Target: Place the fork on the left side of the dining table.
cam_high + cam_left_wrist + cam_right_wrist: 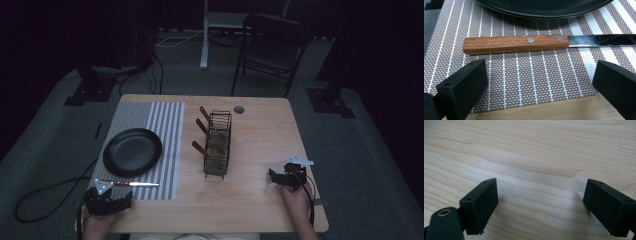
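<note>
The left tongs (pixel 539 82) stand wide open and empty just short of the knife (pixel 549 42), which lies flat on the striped placemat (pixel 524 82) beside the black plate (pixel 132 151), seemingly lined up to grasp its wooden handle, while the right tongs (pixel 541 202) rest open and empty on the bare tabletop (pixel 529 150).

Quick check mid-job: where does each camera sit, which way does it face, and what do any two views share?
High view: above the person's side, facing forward and down on the table; both hands, left tool, right tool show.
Left gripper view: rides the open left tool, facing the knife on the striped placemat.
Right gripper view: rides the open right tool, facing bare tabletop.
Shared: high and left views show knife, plate.
</note>
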`<action>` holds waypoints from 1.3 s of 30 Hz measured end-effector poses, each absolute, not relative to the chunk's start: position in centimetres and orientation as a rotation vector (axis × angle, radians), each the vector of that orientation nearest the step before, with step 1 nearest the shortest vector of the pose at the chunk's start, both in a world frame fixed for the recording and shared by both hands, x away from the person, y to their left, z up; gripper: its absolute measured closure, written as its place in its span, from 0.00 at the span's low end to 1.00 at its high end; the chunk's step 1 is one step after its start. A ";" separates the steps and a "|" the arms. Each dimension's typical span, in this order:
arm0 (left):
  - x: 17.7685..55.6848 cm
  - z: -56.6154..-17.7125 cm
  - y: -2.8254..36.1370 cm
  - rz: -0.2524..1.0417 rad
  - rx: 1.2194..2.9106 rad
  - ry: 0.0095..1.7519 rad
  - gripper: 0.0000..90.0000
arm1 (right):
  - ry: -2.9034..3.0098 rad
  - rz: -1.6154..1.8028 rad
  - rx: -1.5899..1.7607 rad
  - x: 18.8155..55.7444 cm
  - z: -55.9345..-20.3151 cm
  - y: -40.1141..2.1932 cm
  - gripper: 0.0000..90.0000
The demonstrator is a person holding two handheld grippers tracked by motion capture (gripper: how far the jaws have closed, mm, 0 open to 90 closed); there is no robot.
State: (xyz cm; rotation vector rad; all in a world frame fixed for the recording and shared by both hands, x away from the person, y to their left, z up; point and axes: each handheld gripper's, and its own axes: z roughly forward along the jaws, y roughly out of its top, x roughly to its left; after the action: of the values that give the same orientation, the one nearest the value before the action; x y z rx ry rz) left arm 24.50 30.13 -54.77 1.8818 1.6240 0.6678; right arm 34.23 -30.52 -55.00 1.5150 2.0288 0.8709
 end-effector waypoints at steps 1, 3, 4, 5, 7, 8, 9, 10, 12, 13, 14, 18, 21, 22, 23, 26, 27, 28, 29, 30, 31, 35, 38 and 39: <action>24.6 -54.7 30.1 0.662 1.889 1.631 0.00 | 2.029 0.871 1.515 34.2 -55.0 -30.5 0.14; 24.7 -54.6 30.1 0.655 1.895 1.637 0.00 | 2.029 0.871 1.515 34.2 -55.0 -30.5 0.14; 24.7 -54.5 30.1 0.648 1.903 1.641 0.00 | 2.029 0.871 1.515 34.2 -55.0 -30.5 0.14; 24.7 -54.5 30.1 0.648 1.903 1.641 0.00 | 2.029 0.871 1.515 34.2 -55.0 -30.5 0.14; 24.8 -54.5 30.1 0.644 1.911 1.640 0.00 | 2.029 0.870 1.515 34.2 -55.0 -30.5 0.14; 24.8 -54.5 30.1 0.644 1.910 1.640 0.00 | 2.029 0.870 1.515 34.2 -55.0 -30.5 0.14; 24.8 -54.5 30.1 0.644 1.910 1.639 0.00 | 2.029 0.870 1.515 34.2 -55.0 -30.5 0.14; 24.8 -54.5 30.1 0.644 1.910 1.640 0.00 | 2.029 0.870 1.515 34.2 -55.0 -30.5 0.14; 24.9 -54.4 30.1 0.640 1.911 1.649 0.00 | 2.029 0.870 1.516 34.2 -55.0 -30.5 0.14; 24.9 -54.4 30.0 0.642 1.906 1.657 0.00 | 2.029 0.870 1.515 34.2 -55.0 -30.5 0.14; 24.9 -54.4 29.9 0.649 1.898 1.675 0.00 | 2.029 0.870 1.516 34.2 -55.0 -30.5 0.14; 24.9 -54.2 29.8 0.642 1.894 1.685 0.00 | 2.029 0.871 1.516 34.2 -55.0 -30.5 0.14; 24.8 -54.0 29.6 0.634 1.897 1.672 0.01 | 2.029 0.871 1.516 34.2 -55.0 -30.5 0.14; 24.8 -54.0 29.6 0.634 1.897 1.672 0.02 | 2.029 0.871 1.516 34.2 -55.0 -30.5 0.14; 24.7 -54.0 29.5 0.596 1.911 1.660 0.02 | 2.029 0.871 1.515 34.2 -55.0 -30.5 0.14; 24.7 -53.8 29.2 0.564 1.924 1.634 0.02 | 2.028 0.871 1.515 34.2 -55.0 -30.5 0.14; 24.6 -53.8 29.1 0.557 1.923 1.628 0.01 | 2.028 0.871 1.515 34.2 -55.0 -30.5 0.14; 24.6 -53.8 29.0 0.552 1.928 1.621 0.02 | 2.028 0.871 1.515 34.2 -55.0 -30.5 0.14; 24.6 -53.8 28.9 0.533 1.933 1.610 0.01 | 2.028 0.871 1.516 34.2 -55.0 -30.5 0.14; 24.5 -53.7 28.8 0.532 1.936 1.606 0.01 | 2.028 0.871 1.516 34.2 -55.0 -30.5 0.14; 24.5 -53.7 28.6 0.524 1.948 1.590 0.01 | 2.029 0.871 1.515 34.2 -55.0 -30.5 0.14; 24.4 -53.5 28.3 0.492 1.937 1.572 0.01 | 2.028 0.871 1.516 34.2 -55.0 -30.5 0.14; 24.6 -53.1 28.0 0.471 1.932 1.548 0.01 | 2.028 0.871 1.515 34.2 -55.0 -30.5 0.14; 24.7 -53.0 27.8 0.471 1.939 1.536 0.01 | 2.028 0.871 1.515 34.2 -55.0 -30.5 0.14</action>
State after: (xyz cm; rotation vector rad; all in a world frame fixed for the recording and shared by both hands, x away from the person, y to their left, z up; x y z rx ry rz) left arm 24.68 27.82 -53.02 1.9394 1.5361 0.4713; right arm 34.22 -30.52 -55.00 1.5152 2.0282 0.8711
